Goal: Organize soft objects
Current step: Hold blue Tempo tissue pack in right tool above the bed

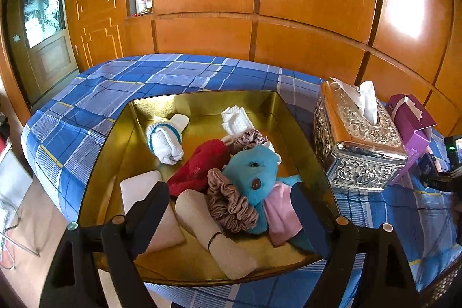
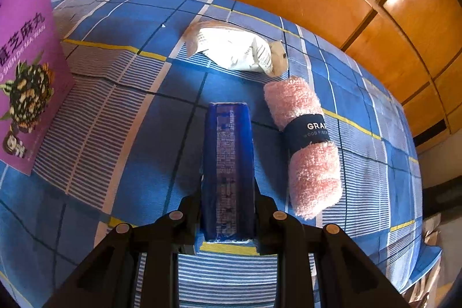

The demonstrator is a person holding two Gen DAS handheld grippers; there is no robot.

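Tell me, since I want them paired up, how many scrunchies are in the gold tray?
2: one mauve scrunchie sits behind the blue plush toy, the other scrunchie lies in front of it beside the red cloth. More could be hidden beneath the pile.

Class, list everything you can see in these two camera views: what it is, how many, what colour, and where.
Tin: 1, gold, on checked cloth.
Scrunchies: 2, mauve, in tin.
Plush toy: 1, turquoise, in tin.
Red cloth: 1, in tin.
Tissue holder: 1, silver, beside tin.
Purple box: 1, on cloth.
Pink towel roll: 1, on cloth.
White packet: 1, beyond towel.
Left claw: open, over tin.
Right claw: shut on blue box.
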